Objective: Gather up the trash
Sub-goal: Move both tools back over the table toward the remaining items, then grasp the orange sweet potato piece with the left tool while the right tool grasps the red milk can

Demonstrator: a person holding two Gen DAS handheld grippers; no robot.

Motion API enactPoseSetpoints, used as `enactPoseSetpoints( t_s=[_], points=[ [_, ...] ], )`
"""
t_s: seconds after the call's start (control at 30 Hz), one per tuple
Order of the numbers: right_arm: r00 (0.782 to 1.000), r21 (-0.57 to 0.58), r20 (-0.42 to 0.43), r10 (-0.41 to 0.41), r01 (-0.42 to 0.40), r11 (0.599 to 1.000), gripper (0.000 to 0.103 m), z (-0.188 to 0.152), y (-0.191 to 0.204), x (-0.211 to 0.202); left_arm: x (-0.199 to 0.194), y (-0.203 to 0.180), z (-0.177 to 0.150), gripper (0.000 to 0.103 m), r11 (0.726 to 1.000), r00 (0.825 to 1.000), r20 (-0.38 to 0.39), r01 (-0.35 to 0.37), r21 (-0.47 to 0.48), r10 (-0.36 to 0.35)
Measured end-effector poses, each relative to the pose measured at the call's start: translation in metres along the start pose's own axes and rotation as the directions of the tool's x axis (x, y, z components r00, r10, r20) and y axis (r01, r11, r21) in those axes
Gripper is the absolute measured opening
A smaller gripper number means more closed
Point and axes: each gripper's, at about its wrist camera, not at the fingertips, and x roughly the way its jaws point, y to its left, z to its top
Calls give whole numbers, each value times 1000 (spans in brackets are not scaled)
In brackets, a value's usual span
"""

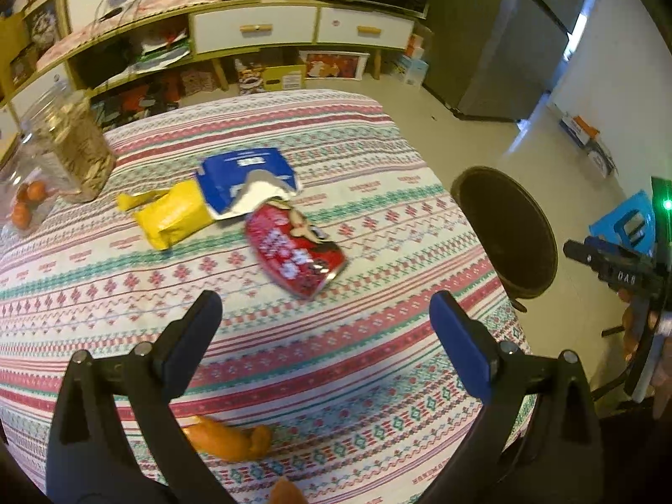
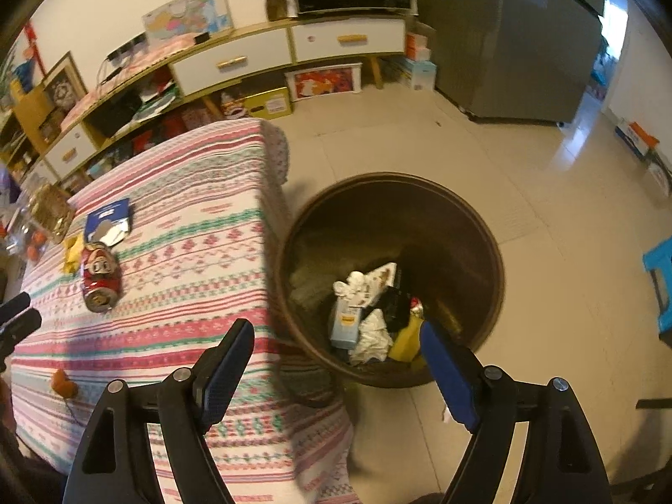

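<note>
The left gripper point(image 1: 325, 315) is hovering with its jaws spread wide over the patterned tablecloth point(image 1: 378, 193), pointing at a crushed red can point(image 1: 296, 252) lying beside a yellow wrapper point(image 1: 172, 214) and a torn blue packet point(image 1: 248, 176). Orange peel point(image 1: 229, 441) is sitting just under the fingers (partly hidden), and the brown bin point(image 1: 508, 231) is standing off the table's right edge.

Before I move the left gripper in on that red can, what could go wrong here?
The red can lies on its side on the tablecloth, so it may roll away when a finger nudges it. The blue packet and yellow wrapper lie against it and could get dragged along. The bin stands on the floor beside the table edge, below it, so a drop short of it may miss. The left gripper is open.
</note>
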Motion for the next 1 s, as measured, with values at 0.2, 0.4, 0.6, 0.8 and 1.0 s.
enactPoseSetpoints(
  t_s=[0.2, 0.4, 0.6, 0.8, 1.0],
  points=[
    [1000, -41, -5, 21, -21, 999, 83, 6, 27, 6, -1, 34, 0, 99, 996, 999, -12, -47, -81, 47],
    [999, -64, -19, 42, -43, 997, 83, 11, 51, 14, 6, 67, -3, 99, 984, 996, -64, -70, -163, 60],
    [998, -111, -28, 57, -60, 992, 83, 12, 76, 19, 10, 87, -22, 99, 976, 986, -161, -72, -207, 38],
    [998, -159, -41, 51, -57, 986, 83, 8, 92, 25, 16, 88, -56, 99, 980, 966, -258, -28, -195, -24],
    [998, -174, -51, 48, -56, 983, 84, 6, 103, 29, 23, 80, -86, 99, 990, 946, -323, -11, -142, -36]
  ],
)
